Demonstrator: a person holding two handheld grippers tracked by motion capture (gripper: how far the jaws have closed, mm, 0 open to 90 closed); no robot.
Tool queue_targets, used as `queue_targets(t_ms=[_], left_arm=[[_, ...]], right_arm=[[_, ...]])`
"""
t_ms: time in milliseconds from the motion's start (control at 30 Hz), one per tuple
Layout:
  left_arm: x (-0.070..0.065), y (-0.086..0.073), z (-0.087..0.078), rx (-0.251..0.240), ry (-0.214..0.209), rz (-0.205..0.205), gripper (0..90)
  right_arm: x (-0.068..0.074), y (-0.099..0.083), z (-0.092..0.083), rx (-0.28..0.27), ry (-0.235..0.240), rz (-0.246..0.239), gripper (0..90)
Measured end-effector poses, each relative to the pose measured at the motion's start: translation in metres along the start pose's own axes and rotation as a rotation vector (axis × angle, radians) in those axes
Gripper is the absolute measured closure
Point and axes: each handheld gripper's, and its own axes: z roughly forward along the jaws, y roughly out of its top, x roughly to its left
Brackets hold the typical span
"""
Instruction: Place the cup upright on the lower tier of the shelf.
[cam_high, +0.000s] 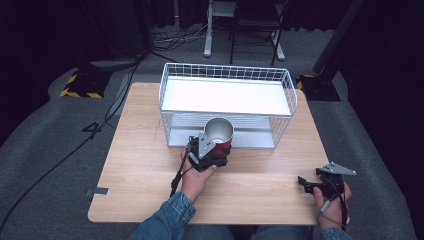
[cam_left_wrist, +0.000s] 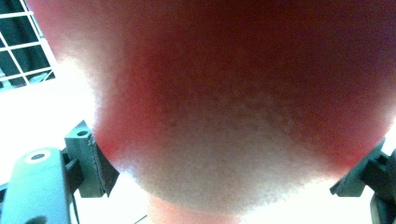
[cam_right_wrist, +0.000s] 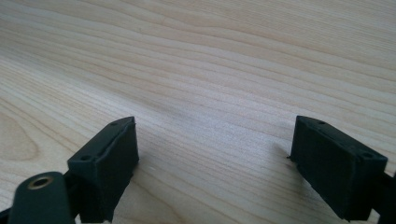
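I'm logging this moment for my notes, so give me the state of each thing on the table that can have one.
Red cup: upright, mouth open, looks empty, clamped between the jaws in front of the rack.
Left gripper: shut on the cup.
Right gripper: open, jaws wide apart, nothing between them, low over the table.
Wire rack: upright on the table; both shelves look bare.

Cup (cam_high: 219, 132) in left claw (cam_high: 212, 150), before rack (cam_high: 227, 75).

Wooden table (cam_high: 140, 165), white wire rack (cam_high: 227, 102), perhaps two-tiered.
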Motion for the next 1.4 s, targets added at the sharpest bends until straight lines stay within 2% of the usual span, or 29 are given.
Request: queue_targets(t_ms=[167,367,500,733,833,1067,1167,1233,1400], left_arm=[[0.002,-0.002,0.007,0.006,0.009,0.010,15.7],[0.003,-0.003,0.014,0.009,0.010,-0.004,15.7],[0.005,-0.004,0.019,0.017,0.026,0.006,15.7],[0.010,0.001,0.031,0.004,0.051,0.013,15.8],[0.013,-0.001,0.036,0.003,0.060,0.004,15.8],[0.020,-0.005,0.049,0.005,0.071,-0.056,15.8],[0.022,-0.002,0.053,0.006,0.083,-0.036,15.8],[0.023,-0.001,0.056,-0.003,0.090,-0.045,15.8],[0.026,0.001,0.066,0.018,0.102,-0.044,15.7]], right_arm=[[0.000,0.000,0.000,0.000,-0.002,0.001,15.2],[0.000,0.000,0.000,0.000,-0.002,0.001,15.3],[0.000,0.000,0.000,0.000,0.000,0.000,15.3],[0.000,0.000,0.000,-0.001,-0.001,0.002,15.3],[0.000,0.000,0.000,-0.002,-0.001,0.000,15.3],[-0.001,0.000,0.000,0.003,0.003,0.005,15.3],[0.000,0.000,0.000,0.003,0.003,0.005,15.3],[0.000,0.000,0.000,0.002,0.003,0.005,15.2],[-0.001,0.000,0.000,0.003,0.005,0.007,15.2]])
